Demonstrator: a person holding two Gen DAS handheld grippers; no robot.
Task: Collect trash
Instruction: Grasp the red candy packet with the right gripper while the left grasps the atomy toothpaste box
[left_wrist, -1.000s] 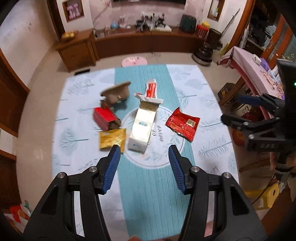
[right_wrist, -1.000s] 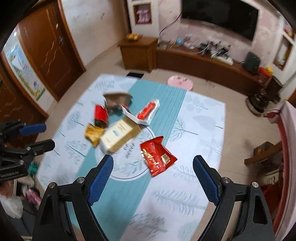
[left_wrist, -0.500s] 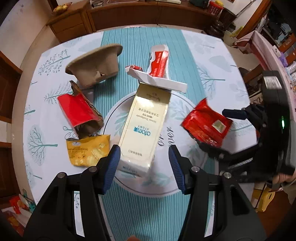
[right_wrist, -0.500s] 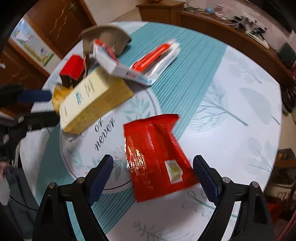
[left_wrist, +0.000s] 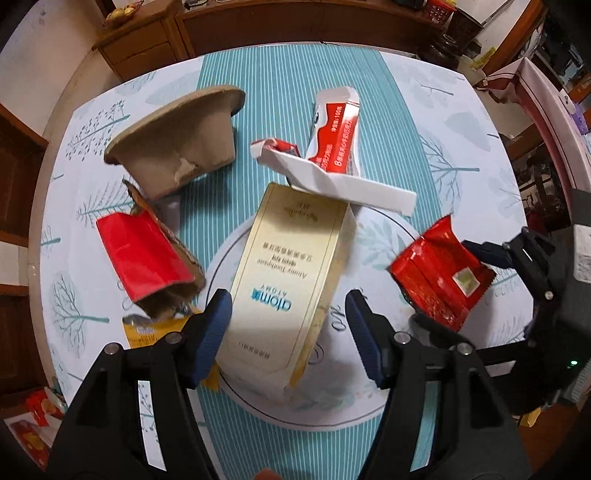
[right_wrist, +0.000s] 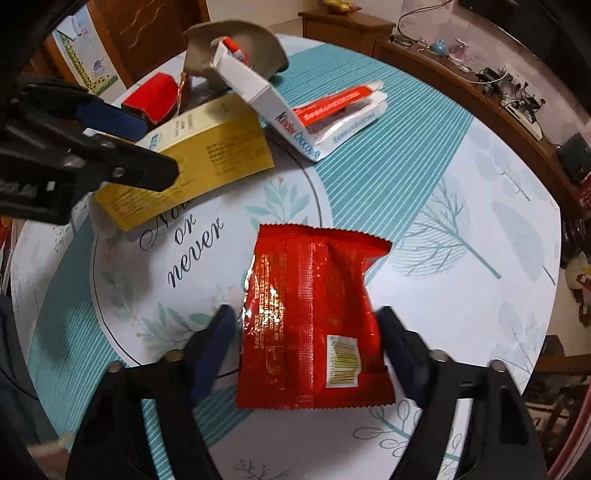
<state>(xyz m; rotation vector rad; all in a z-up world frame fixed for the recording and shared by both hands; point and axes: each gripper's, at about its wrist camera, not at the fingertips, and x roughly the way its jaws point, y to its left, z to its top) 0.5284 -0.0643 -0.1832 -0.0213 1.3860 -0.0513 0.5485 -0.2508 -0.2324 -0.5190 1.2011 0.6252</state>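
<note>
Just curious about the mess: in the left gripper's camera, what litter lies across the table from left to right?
Red torn packet → brown paper bowl → gold Atomy toothpaste box → red-and-white toothpaste tube → red foil wrapper.

Left wrist view: the yellow packet (left_wrist: 162, 332) lay mostly hidden behind the left gripper's (left_wrist: 288, 321) finger and the red carton (left_wrist: 144, 254). The gold box's (left_wrist: 288, 277) near end was blurred. Right wrist view: the fingers (right_wrist: 216, 338) of the right gripper (right_wrist: 308, 343) were motion-blurred, so contact with the red wrapper (right_wrist: 310, 314) could not be told. The paper bowl (right_wrist: 236, 40) was partly hidden by the white box (right_wrist: 266, 99).
</note>
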